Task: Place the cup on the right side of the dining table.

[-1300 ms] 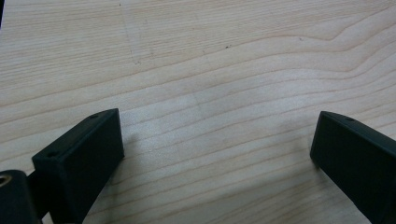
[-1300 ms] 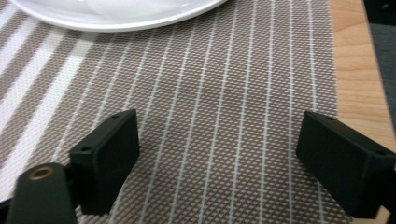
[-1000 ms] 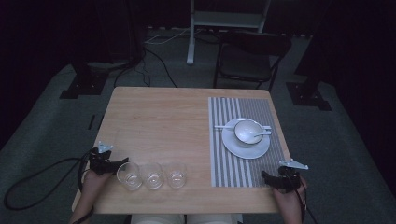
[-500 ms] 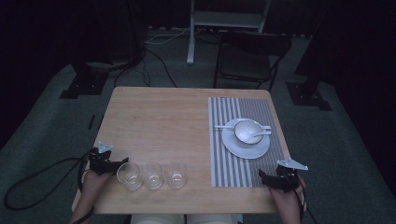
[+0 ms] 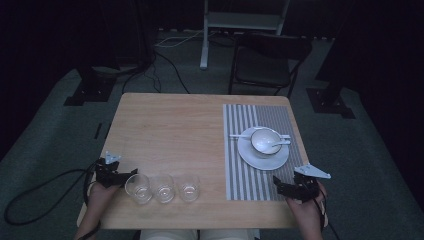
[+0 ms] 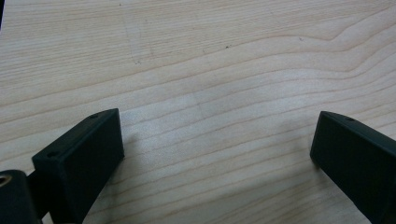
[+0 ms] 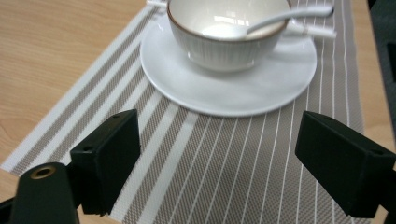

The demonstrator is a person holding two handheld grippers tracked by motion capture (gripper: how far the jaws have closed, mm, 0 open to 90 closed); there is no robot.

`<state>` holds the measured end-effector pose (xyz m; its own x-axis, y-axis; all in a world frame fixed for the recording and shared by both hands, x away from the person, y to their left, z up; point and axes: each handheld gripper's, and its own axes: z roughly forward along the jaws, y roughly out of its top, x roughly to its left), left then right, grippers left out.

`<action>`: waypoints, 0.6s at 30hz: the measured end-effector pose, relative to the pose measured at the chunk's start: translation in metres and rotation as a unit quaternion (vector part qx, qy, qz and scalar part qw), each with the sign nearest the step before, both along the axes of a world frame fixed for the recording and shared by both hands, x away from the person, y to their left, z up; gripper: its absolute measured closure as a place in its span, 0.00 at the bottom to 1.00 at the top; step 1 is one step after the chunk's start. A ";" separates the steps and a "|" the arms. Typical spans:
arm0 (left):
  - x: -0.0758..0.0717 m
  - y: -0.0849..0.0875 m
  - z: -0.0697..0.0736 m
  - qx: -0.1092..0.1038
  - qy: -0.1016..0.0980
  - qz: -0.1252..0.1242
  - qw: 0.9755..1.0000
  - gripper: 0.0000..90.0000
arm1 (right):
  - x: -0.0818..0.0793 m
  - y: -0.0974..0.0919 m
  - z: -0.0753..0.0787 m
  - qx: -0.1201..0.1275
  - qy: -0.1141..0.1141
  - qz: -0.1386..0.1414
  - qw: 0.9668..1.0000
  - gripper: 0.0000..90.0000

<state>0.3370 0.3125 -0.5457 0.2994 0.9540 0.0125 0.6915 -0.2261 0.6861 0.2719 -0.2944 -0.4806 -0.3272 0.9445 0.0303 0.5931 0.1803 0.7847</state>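
High view: the right gripper (image 5: 289,188) is sitting at the near right corner of the table, on the near edge of the striped placemat (image 5: 250,170). Compared with a second ago it is creeping slightly inward, toward the middle; a tiny shift, nothing else is moving. The white saucer (image 5: 263,156) with the ribbed bowl (image 5: 263,140) and the spoon (image 5: 275,145) in it is lying just ahead of its jaws, apart from them. The left gripper (image 5: 120,176) is staying put at the near left edge, its tips just beside the leftmost of three clear glasses (image 5: 138,188); the other glasses (image 5: 163,187) (image 5: 189,187) are lining up farther off to its right. I'm reading the shift as the right hand beginning to line up on the crockery, with no grasp begun yet

Left gripper view: jaws are standing wide apart with bare wood of the table (image 6: 201,79) between them and ahead, gripping nothing. The glass is not entering between them here

Right gripper view: jaws are spread wide, hovering low over the placemat (image 7: 224,168), empty. The saucer (image 7: 233,91) is straight ahead, near but not touching; the bowl (image 7: 224,37) is sitting centred on it, the spoon handle (image 7: 289,14) is sticking out over the bowl rim ahead and to the right, and something thin and white is lying past the bowl at top right, too cropped to identify. Likely next is an advance to the saucer rim or the spoon
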 end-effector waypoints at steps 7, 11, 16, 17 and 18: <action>0.000 0.000 0.000 0.000 0.000 0.000 1.000 0.03 | 0.003 0.012 0.017 -0.006 -0.018 0.019 1.000 0.15; 0.000 0.000 0.000 0.000 0.000 0.000 1.000 0.03 | 0.004 0.020 0.022 -0.003 -0.024 0.031 0.999 0.15; 0.000 0.000 0.000 0.000 0.000 0.000 1.000 0.03 | 0.004 0.034 0.031 -0.004 -0.037 0.051 0.998 0.15; 0.000 0.000 0.000 0.000 0.000 0.000 1.000 0.03 | 0.005 0.036 0.032 -0.006 -0.038 0.054 0.998 0.15; 0.000 0.000 0.000 0.000 0.000 0.000 1.000 0.03 | 0.005 0.039 0.033 -0.006 -0.039 0.058 0.998 0.15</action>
<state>0.3369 0.3126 -0.5457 0.3001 0.9538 0.0124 0.6913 -0.2264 0.6862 0.2772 -0.2555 -0.4471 -0.4350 0.9004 -0.0097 0.5054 0.2530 0.8249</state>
